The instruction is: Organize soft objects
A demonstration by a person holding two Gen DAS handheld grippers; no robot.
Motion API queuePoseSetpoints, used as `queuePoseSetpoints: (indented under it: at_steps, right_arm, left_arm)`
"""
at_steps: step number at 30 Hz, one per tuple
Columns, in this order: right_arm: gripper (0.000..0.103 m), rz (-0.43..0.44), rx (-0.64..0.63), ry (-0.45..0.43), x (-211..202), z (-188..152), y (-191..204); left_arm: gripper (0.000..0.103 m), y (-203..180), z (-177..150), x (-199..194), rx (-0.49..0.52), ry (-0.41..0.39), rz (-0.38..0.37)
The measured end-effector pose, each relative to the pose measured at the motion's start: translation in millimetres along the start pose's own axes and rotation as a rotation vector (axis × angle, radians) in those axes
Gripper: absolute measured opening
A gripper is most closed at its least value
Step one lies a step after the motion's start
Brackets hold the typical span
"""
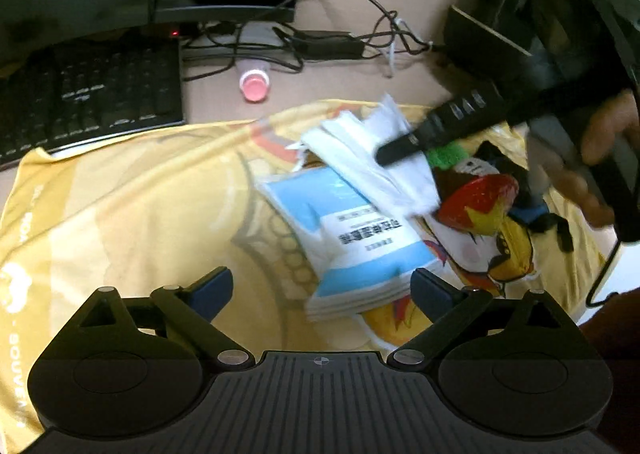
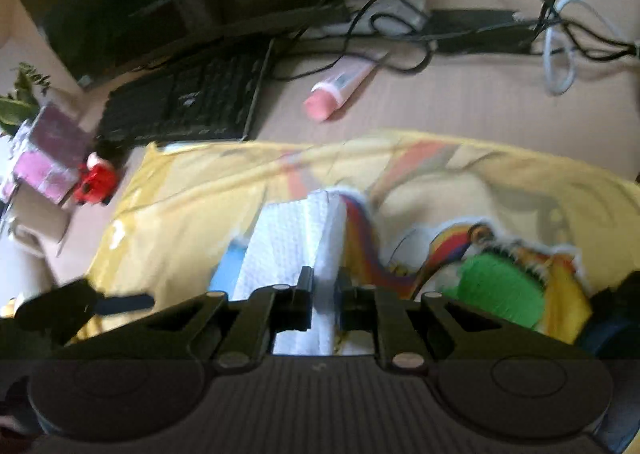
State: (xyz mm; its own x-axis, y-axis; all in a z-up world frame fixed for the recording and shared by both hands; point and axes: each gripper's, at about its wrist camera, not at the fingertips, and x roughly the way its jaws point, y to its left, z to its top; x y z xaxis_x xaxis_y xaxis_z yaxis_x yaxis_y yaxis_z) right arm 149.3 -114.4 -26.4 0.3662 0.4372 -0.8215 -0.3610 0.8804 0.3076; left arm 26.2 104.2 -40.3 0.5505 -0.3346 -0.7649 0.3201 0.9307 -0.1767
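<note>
A printed yellow cloth (image 1: 140, 206) covers the desk. On it lies a blue-and-white tissue pack (image 1: 352, 238), and a folded white paper tissue (image 1: 372, 158) rests partly over its far end. My right gripper (image 2: 324, 282) is shut on that white tissue (image 2: 296, 238); in the left wrist view the right gripper (image 1: 390, 152) reaches in from the right with a hand (image 1: 600, 158) behind it. A strawberry plush toy (image 1: 480, 202) with a green top (image 2: 500, 290) lies just right of the tissue. My left gripper (image 1: 322, 290) stands open over the pack's near end, holding nothing.
A black keyboard (image 1: 88, 94) borders the cloth at the far left. A pink-capped tube (image 1: 254, 84) lies behind the cloth, with tangled cables (image 1: 360, 38) and a monitor base further back. A small red toy (image 2: 96, 182) and a pink box (image 2: 48, 158) sit left of the keyboard.
</note>
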Motion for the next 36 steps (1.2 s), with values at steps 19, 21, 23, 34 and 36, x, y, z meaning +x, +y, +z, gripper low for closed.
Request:
queuePoseSetpoints:
  at_steps: [19, 21, 23, 34, 36]
  right_arm:
    - [0.014, -0.015, -0.055, -0.064, -8, -1, 2]
    - [0.015, 0.013, -0.032, -0.070, -17, -2, -5]
    - [0.038, 0.055, -0.036, -0.072, -21, -4, 5]
    - [0.060, 0.029, -0.396, 0.011, 44, -11, 111]
    - [0.047, 0.010, -0.446, 0.025, 55, -14, 124]
  left_arm:
    - [0.099, -66, 11, 25, 0.363, 0.034, 0.067]
    - [0.099, -64, 9, 25, 0.366, 0.044, 0.080]
    - [0.100, -57, 7, 23, 0.345, 0.053, 0.097]
    - [0.101, -30, -24, 1, 0.153, 0.069, 0.181]
    - [0.101, -23, -29, -2, 0.092, 0.073, 0.213]
